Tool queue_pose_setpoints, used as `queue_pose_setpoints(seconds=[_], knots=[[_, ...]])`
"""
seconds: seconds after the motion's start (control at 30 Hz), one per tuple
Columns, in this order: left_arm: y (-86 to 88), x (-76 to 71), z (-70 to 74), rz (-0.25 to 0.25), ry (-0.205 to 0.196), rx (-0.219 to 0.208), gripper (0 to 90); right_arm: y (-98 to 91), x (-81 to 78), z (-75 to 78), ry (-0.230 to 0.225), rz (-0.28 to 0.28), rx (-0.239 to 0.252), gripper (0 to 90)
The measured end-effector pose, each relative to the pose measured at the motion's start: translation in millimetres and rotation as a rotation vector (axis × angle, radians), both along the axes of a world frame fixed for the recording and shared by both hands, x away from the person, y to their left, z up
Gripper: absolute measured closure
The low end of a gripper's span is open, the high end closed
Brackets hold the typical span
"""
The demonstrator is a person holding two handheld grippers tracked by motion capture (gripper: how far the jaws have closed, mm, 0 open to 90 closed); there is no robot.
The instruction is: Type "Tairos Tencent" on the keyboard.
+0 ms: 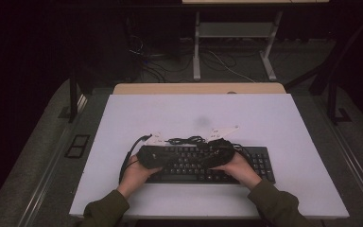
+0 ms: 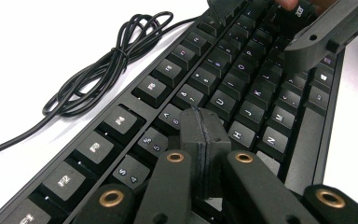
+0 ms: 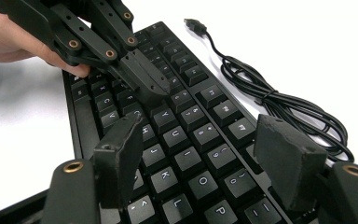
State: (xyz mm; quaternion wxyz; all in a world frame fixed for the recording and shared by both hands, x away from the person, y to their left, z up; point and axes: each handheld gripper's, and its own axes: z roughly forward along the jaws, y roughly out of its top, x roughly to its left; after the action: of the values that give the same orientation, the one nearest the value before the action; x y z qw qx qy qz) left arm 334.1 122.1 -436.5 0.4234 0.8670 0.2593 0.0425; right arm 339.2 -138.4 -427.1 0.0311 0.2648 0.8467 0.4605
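Keyboard (image 1: 203,163) is seen lying on the near middle of the white desk (image 1: 274,118). Left gripper (image 2: 204,140) is held over its left-hand keys, jaws clenched with nothing between. Right gripper (image 3: 205,161) is held over the right-hand keys, jaws released, spread above them. Coiled cable (image 1: 186,140) is laid just beyond the far edge.

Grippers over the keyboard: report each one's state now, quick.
Left gripper: shut, jaws pressed together, nothing between them, tip down at the keyboard keys.
Right gripper: open, jaws apart above the keys, holding nothing.
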Motion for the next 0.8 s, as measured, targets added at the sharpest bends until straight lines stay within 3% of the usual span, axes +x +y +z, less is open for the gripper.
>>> queue_pose_setpoints(seconds=[0.4,0.8], knots=[[1.9,-0.1,3.2,0.007,-0.006,0.0,88.0,-1.5,0.6,1.3,0.001,-0.002,0.007,32.2],[3.3,-0.7,9.1,0.018,-0.012,-0.029,64.3,-11.7,2.0,1.8,0.002,-0.024,0.028,30.4]])
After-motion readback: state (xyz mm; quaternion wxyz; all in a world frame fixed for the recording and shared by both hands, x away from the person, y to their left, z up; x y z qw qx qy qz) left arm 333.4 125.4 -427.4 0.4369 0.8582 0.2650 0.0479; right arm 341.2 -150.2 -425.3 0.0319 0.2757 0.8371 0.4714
